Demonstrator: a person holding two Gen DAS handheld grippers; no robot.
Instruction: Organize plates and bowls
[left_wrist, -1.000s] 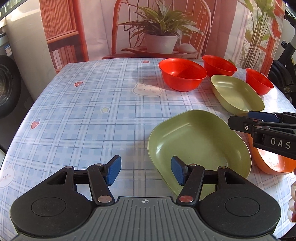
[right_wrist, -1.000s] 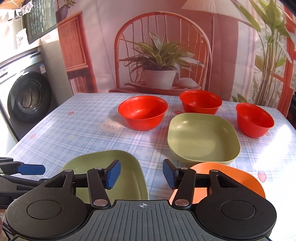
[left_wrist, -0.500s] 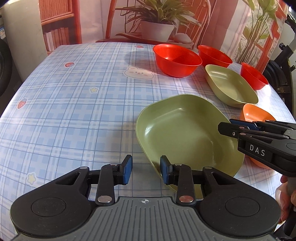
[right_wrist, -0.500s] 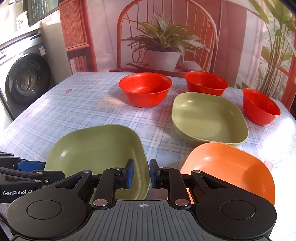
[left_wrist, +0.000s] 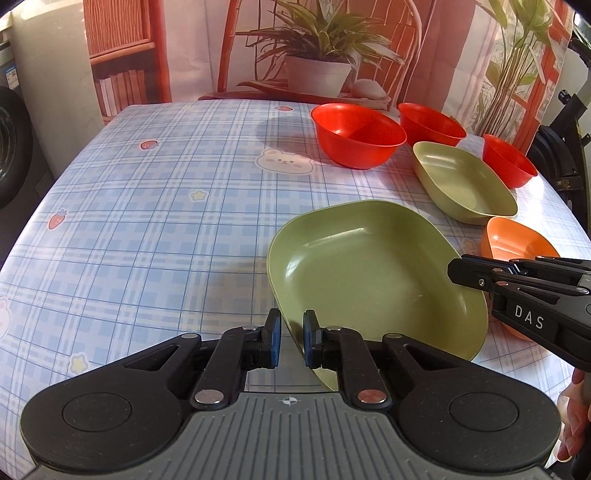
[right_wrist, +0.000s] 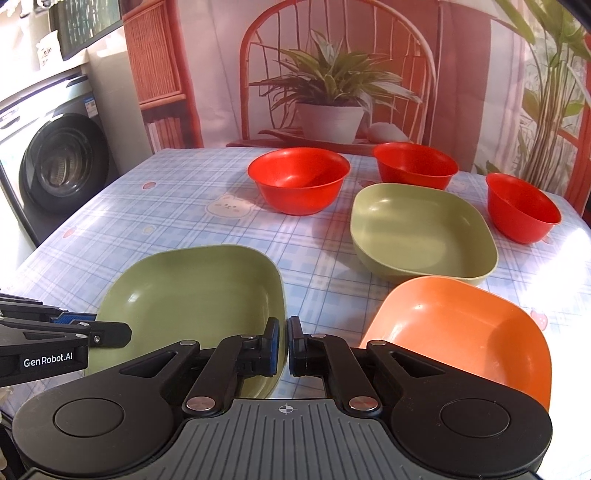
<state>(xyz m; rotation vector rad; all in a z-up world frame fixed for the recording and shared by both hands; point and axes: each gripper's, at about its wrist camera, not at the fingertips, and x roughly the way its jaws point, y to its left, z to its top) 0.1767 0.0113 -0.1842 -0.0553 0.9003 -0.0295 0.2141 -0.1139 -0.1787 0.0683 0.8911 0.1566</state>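
Observation:
A green plate (left_wrist: 373, 273) lies near the table's front; it also shows in the right wrist view (right_wrist: 192, 299). My left gripper (left_wrist: 291, 339) is shut on its near left rim. My right gripper (right_wrist: 283, 345) is shut on the same plate's right rim. An orange plate (right_wrist: 458, 328) lies to the right of it, and a second green plate (right_wrist: 421, 229) lies behind that. Three red bowls stand at the back: left (right_wrist: 299, 184), middle (right_wrist: 415, 164), right (right_wrist: 521, 208).
The table (left_wrist: 155, 221) has a blue checked cloth. A potted plant (right_wrist: 328, 107) on a chair stands behind it. A washing machine (right_wrist: 59, 170) stands to the left, past the table's edge.
Both grippers went from wide open to shut, each closing on a rim of the near green plate. Both cameras moved closer to it.

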